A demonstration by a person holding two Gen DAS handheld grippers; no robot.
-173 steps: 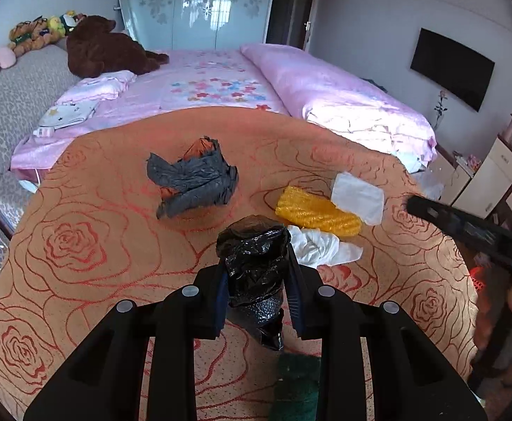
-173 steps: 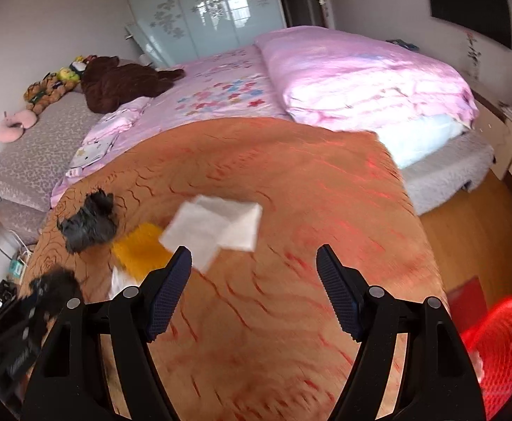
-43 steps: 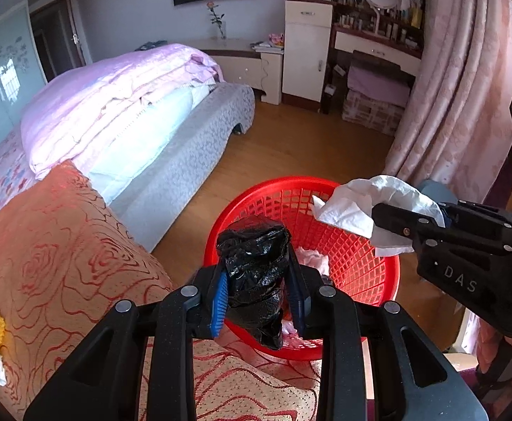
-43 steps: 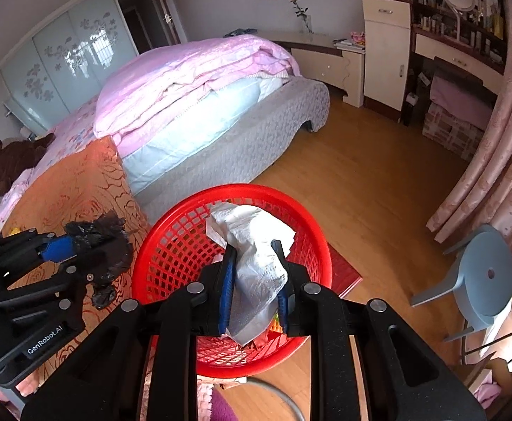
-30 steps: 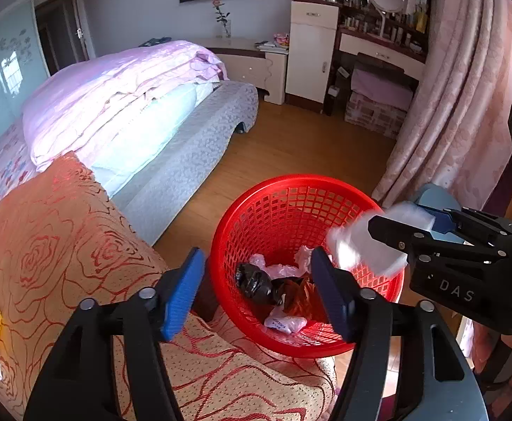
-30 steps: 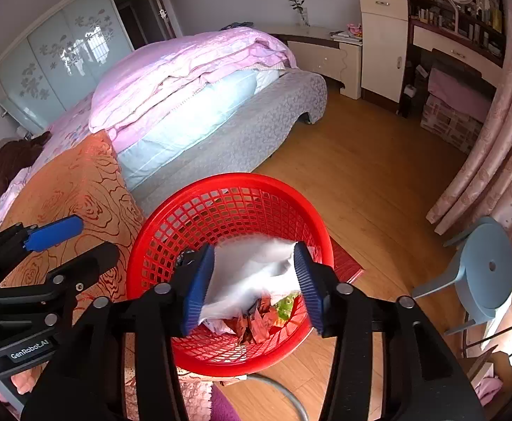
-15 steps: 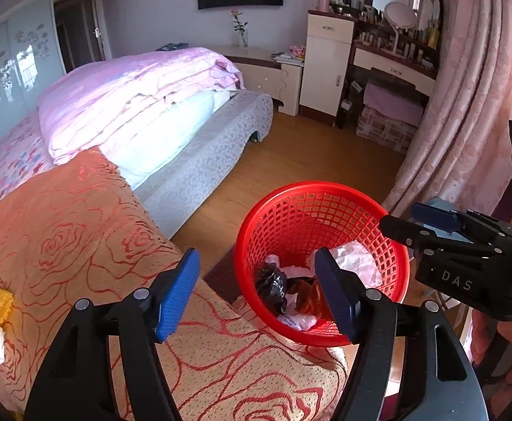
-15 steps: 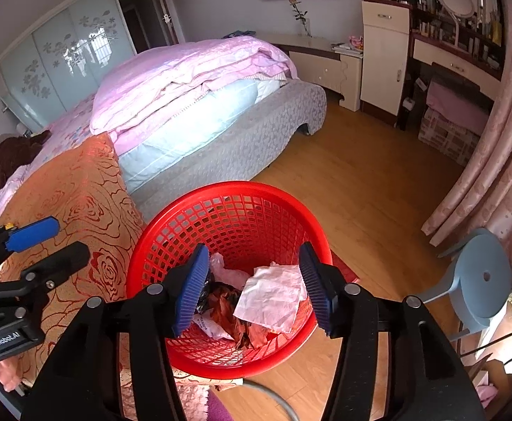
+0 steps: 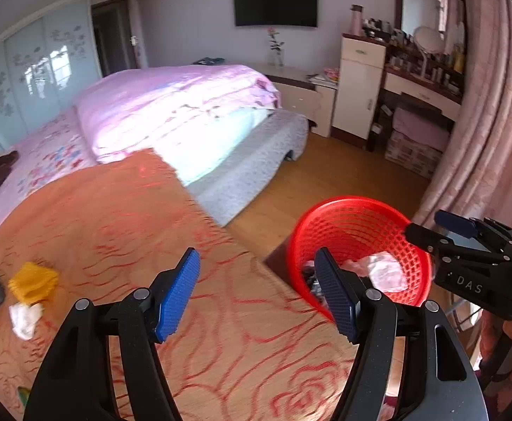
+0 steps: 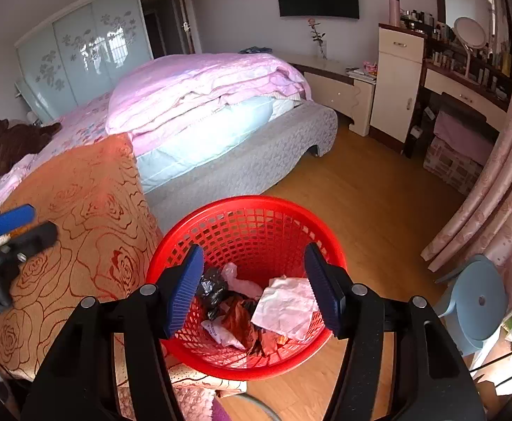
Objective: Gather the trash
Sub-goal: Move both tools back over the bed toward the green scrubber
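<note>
Only readable text: white letters "DAS" on the black body of the right gripper (image 9: 445, 226), seen at the right edge of the left wrist view. In the right wrist view the left gripper (image 10: 17, 226) body at the left edge carries a white marking, but it's cut off by the frame and unreadable. Bottles on the dresser (image 10: 466, 84) are too small to read.

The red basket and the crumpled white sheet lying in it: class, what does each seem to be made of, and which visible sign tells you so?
Red basket: probably moulded plastic, slightly glossy; its wall is a regular open lattice under a smooth rim.
Crumpled white sheet: likely paper or tissue, matt; it holds sharp creases and folds. Which of the two cannot be told.
</note>
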